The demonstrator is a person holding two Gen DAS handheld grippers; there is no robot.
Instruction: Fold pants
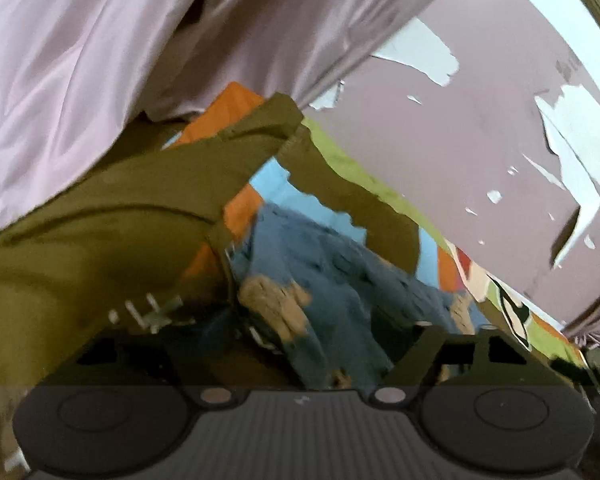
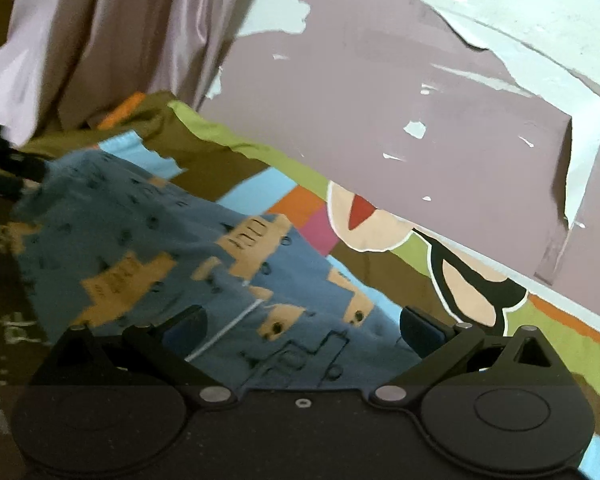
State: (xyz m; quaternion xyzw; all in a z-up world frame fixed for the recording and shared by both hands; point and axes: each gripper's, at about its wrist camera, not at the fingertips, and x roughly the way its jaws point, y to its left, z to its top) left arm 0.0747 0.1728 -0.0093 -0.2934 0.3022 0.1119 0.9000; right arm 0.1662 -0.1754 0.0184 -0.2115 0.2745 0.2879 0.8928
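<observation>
1. In the left wrist view the left gripper [image 1: 300, 344] is hard to read. Motion blur smears the frame, and olive-brown cloth lies over the linkage toward 9 o'clock, so its fingertips are hidden. I cannot tell whether the jaws are apart or together.
2. The pants [image 1: 332, 276], blue with tan block patches, sit just above that gripper's body, from centre toward 4 o'clock. Their near edge is cut off behind the gripper housing.
3. In the right wrist view the right gripper [image 2: 302, 328] is clear. Its jaws stand wide apart, one blue pad [image 2: 418, 330] toward 3 o'clock and the other toward 9 o'clock, with nothing clamped. The pants [image 2: 188, 248] fill the gap between them and spread up toward 10 o'clock. Whether the pads touch the cloth I cannot tell.
4. The pants lie on a patchwork bedsheet [image 2: 268, 192] in olive, light blue, orange, pink and green, with a cartoon figure at 3 o'clock, partly cut off by the wall edge.
5. The mauve wall [image 2: 400, 112], with peeling patches, bounds the sheet from 12 to 3 o'clock. A pale lilac curtain [image 2: 112, 36] closes off 10 to 11 o'clock.
6. A dark object at 9 o'clock in the right view is cut off by the frame edge and is too blurred to identify.
7. Bare sheet shows between the pants and the wall, toward 1 to 2 o'clock.
</observation>
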